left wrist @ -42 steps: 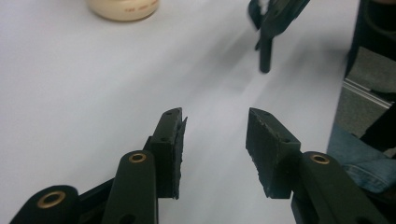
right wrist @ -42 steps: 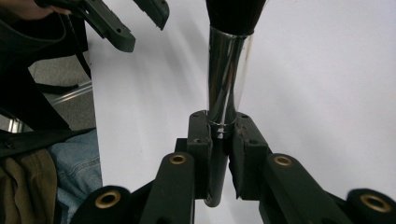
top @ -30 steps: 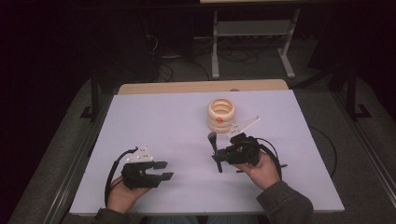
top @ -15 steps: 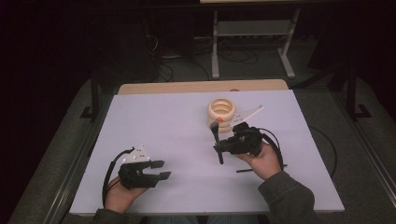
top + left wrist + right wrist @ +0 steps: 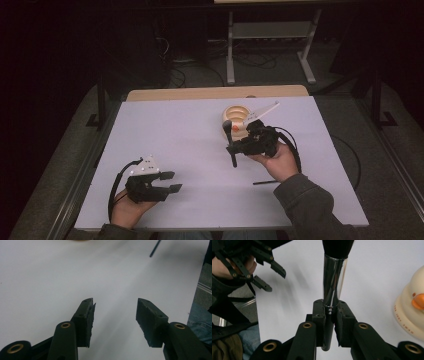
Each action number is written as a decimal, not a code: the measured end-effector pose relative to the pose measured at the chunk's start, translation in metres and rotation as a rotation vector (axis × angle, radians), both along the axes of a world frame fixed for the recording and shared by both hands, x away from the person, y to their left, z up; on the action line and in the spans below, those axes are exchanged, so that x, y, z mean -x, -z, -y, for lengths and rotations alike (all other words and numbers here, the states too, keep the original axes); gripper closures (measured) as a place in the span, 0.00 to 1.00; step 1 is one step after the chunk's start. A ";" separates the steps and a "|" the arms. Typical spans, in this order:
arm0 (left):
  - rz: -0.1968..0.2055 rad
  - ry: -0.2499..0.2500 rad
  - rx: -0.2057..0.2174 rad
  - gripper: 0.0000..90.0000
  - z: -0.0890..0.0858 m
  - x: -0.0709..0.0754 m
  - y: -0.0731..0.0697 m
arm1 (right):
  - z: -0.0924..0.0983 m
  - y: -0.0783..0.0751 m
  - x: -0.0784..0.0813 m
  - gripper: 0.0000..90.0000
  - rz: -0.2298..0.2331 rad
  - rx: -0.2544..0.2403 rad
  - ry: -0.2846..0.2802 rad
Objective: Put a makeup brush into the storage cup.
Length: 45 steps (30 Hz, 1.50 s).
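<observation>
Black bristles and a shiny metal ferrule belong to the makeup brush (image 5: 333, 277) that the right gripper (image 5: 331, 315) is clamping by its handle; its jaws are pressing tightly on it. In the high view this brush (image 5: 230, 142) is hanging above the white table (image 5: 175, 130), just beside the cream duck-shaped holder (image 5: 238, 119). Near the table's front left corner, the left gripper (image 5: 172, 181) is resting, and its jaws have just been opening, with nothing between them. A thin dark stick (image 5: 265, 182) is lying near the right sleeve.

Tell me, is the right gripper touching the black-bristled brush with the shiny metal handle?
Touching. The right gripper view shows the right gripper clamped on the brush.
</observation>
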State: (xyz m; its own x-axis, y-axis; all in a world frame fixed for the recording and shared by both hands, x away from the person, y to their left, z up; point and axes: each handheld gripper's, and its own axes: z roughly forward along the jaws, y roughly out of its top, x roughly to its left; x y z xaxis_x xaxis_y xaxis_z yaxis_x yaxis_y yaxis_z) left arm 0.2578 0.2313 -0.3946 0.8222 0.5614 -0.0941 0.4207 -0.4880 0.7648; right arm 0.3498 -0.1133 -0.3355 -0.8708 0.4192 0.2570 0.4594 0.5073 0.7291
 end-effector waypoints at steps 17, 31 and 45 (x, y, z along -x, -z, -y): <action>0.006 -0.001 0.007 0.51 -0.002 0.001 -0.001 | -0.002 -0.022 -0.022 0.87 0.020 0.029 0.034; -0.001 -0.024 0.024 0.50 -0.003 0.001 -0.001 | 0.003 -0.035 -0.050 0.87 0.008 0.016 0.089; 0.007 -0.020 0.022 0.49 -0.005 0.001 -0.002 | 0.007 -0.041 -0.071 0.87 -0.002 0.011 0.142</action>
State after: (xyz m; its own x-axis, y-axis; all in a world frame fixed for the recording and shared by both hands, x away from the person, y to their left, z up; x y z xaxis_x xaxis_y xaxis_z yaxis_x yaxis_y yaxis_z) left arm 0.2567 0.2364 -0.3923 0.8112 0.5760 -0.1013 0.4252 -0.4620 0.7783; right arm 0.4213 -0.1201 -0.2945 -0.8020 0.5408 0.2538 0.5287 0.4448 0.7229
